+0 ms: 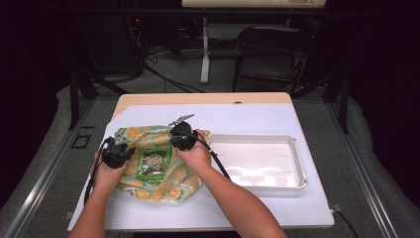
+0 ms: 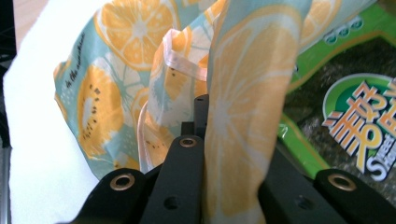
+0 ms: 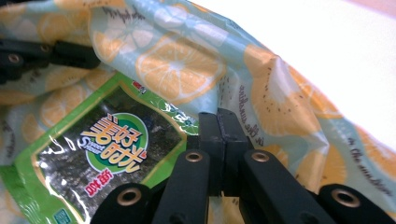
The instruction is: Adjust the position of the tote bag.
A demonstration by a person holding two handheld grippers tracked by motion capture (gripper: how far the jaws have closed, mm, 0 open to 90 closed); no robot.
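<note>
Orange-print bag lies on the white table cover, under both grippers. Thin, soft film — light, floppy, probably slick; it will crumple and sag rather than hold a shape, so best taken by pinching an edge fold or the clear handle loop just ahead of the left jaws.

Left gripper: jaws closed on a raised fold of the bag, the film standing up between them in the left gripper view. Right gripper: jaws pressed together at the bag's rim; it looks like a pinch on the film (the contact itself is hard to see).

Green seaweed snack pack sits between the two grippers in the bag's mouth — flat, crinkly, light, likely brittle inside, so no squeezing.

White tray lies beyond the right gripper, apart from the bag. Nothing stands between them.
</note>
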